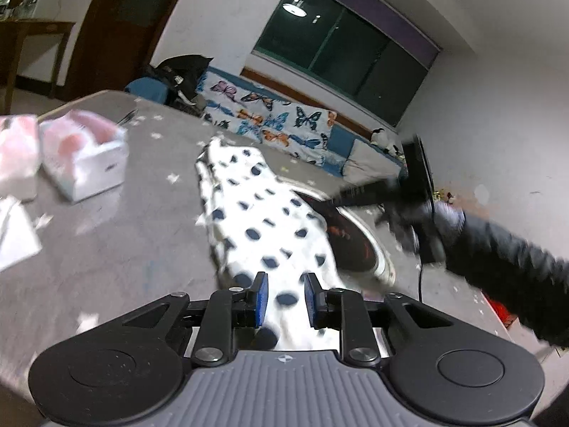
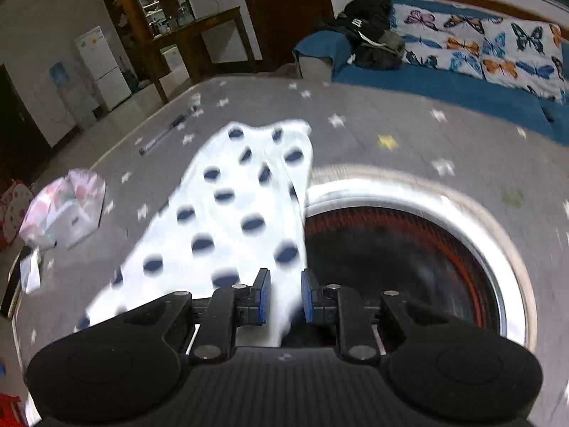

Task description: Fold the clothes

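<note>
From the left wrist, the left gripper [image 1: 285, 297] has its fingers spread around the near edge of the spotted cloth [image 1: 263, 213] lying on the counter [image 1: 117, 235]; closing late could miss it. From the right wrist, the right gripper [image 2: 285, 297], fingers also spread over the cloth's corner, sits beside the round pan [image 2: 409, 249], which the cloth could drag across.

The polka-dot garment [image 1: 256, 213] at the centre of the frame is soft white cloth with dark blue dots, lightly creased. It lies on a bench [image 1: 106, 220] covered in matt grey fabric with pale star prints. Beside it, the round basin [image 2: 419, 249] has a shiny metal rim and a dark glossy inside. Each tool [image 1: 286, 297] [image 2: 284, 297] is matt black plastic with ribbed blue pads [image 2: 264, 295] and bright metal pins. At left, a white box [image 1: 96, 163] looks like smooth cardboard.
</note>
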`<state>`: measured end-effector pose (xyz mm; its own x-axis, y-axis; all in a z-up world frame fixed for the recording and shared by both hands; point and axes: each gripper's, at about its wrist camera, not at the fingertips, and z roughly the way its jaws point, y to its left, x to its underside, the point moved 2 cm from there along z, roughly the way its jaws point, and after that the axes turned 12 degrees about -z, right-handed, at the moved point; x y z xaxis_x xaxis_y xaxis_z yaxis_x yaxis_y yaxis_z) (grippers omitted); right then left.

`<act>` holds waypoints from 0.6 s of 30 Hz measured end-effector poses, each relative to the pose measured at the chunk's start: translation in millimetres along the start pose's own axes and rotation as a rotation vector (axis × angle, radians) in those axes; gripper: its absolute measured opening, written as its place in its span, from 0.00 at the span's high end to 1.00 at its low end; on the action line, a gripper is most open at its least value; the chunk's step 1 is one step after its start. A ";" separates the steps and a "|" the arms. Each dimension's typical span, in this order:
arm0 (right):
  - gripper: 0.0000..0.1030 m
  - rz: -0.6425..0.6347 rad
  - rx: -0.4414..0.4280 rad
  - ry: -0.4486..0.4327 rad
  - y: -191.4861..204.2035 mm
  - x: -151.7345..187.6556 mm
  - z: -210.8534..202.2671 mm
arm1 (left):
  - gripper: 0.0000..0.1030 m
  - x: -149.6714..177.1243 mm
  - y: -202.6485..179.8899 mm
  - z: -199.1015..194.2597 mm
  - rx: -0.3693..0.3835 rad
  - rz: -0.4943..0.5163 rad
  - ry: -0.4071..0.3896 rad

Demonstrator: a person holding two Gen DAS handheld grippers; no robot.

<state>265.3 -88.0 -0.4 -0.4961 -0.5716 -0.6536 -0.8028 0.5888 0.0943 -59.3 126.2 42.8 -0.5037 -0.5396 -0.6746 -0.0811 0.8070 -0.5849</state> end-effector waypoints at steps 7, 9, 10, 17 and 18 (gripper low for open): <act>0.82 -0.011 -0.025 -0.019 -0.1 34.6 -12.7 | 0.79 -32.7 -32.5 55.0 -0.009 0.074 0.025; 0.82 0.000 -0.048 -0.024 -0.6 38.0 -10.9 | 0.78 -31.9 -50.5 73.2 0.004 0.131 0.057; 0.82 0.004 -0.063 -0.027 -0.4 38.9 -9.5 | 0.78 -29.5 -60.5 84.2 0.004 0.161 0.078; 0.82 0.061 -0.236 -0.090 3.0 24.2 -2.8 | 0.76 -15.2 -93.8 150.9 0.044 0.287 0.210; 0.82 0.064 -0.259 -0.095 4.3 20.9 -2.0 | 0.76 -14.3 -92.8 157.6 0.037 0.291 0.222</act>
<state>250.9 -98.5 -12.1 -0.5254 -0.4742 -0.7065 -0.8345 0.4495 0.3188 91.0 21.2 35.8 -0.6756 -0.2204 -0.7036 0.1224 0.9075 -0.4019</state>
